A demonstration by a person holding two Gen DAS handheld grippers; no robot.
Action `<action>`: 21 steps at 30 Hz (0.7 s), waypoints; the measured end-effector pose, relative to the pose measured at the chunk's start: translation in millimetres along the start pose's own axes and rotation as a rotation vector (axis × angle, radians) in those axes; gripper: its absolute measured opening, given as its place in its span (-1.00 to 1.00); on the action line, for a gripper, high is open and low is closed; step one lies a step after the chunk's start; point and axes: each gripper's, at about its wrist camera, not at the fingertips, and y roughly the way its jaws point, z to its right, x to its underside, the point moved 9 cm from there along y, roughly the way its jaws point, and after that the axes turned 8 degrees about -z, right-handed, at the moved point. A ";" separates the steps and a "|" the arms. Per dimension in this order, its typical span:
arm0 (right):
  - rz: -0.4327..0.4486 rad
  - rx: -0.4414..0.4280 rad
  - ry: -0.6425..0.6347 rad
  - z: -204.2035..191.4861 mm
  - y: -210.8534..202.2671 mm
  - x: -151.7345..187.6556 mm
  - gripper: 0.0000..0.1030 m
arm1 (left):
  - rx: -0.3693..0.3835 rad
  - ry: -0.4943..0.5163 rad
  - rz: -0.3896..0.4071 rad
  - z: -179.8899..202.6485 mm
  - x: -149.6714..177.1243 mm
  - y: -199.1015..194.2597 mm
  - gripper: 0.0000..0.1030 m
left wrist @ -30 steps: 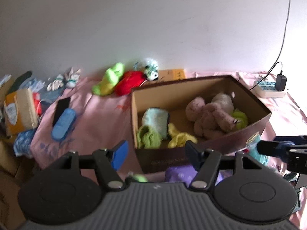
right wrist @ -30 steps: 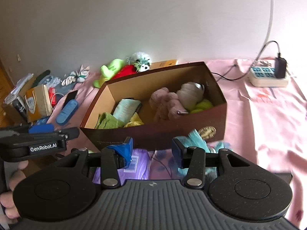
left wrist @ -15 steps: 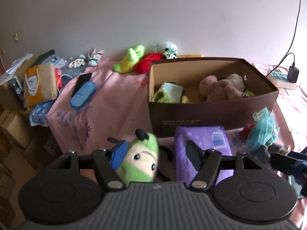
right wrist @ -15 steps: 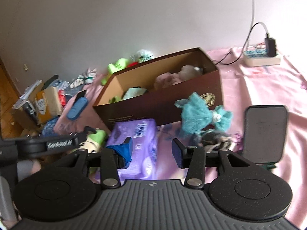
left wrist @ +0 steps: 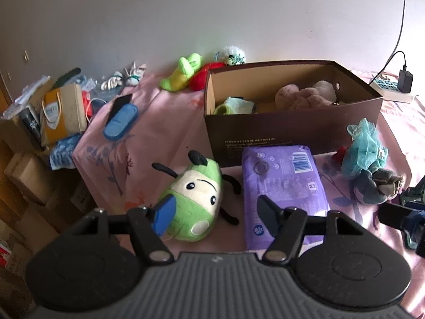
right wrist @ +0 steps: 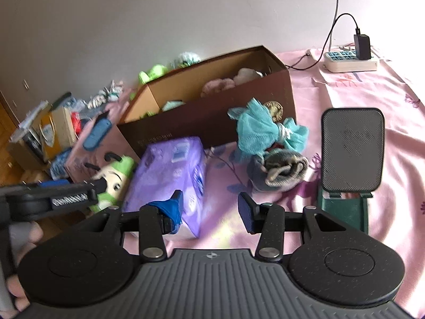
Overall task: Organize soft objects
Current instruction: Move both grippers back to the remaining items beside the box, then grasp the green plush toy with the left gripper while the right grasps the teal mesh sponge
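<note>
- Soft toys lie scattered on the pink cloth [left wrist: 148, 122] in front of me, and the nearest is a green plush [left wrist: 196, 202] with a cream face and black antennae, lying on its back at the cloth's near left edge.
- My left gripper [left wrist: 216, 214] is spread wide and holds nothing; its blue-padded finger sits just in front of the green plush, the other finger over the purple pack [left wrist: 284, 183].
- That purple pack lies flat just beside the green plush, its far end against the brown cardboard box [left wrist: 292, 125].
- Inside the box I see a pinkish-brown plush [left wrist: 302, 97] at the right and a pale green cloth [left wrist: 233, 105] at the left.
- A teal mesh puff [right wrist: 261, 130] rests in front of the box's right corner, touching a grey knitted bundle [right wrist: 281, 170] just nearer to me.
- My right gripper [right wrist: 209, 210] is also wide apart and empty, hovering over bare cloth between the purple pack and the grey bundle.
- A dark green bin with its grey lid up [right wrist: 350, 154] stands to the right of the bundle.
- Behind the box, a lime-green toy [left wrist: 183, 73] and a red toy [left wrist: 203, 75] lie by the wall.
- A white power strip [right wrist: 350, 62] sits at the far right.
</note>
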 end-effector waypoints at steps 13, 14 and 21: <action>-0.033 -0.003 -0.017 13.2 7.5 11.5 -0.40 | 0.059 -0.063 0.039 -46.3 24.1 -0.7 0.35; -0.028 0.000 -0.024 13.8 8.7 11.4 -0.40 | 0.064 -0.063 0.043 -49.6 28.0 1.2 0.35; -0.036 -0.034 -0.023 16.6 21.8 12.6 -0.39 | 0.107 -0.100 0.018 -66.8 46.0 26.4 0.35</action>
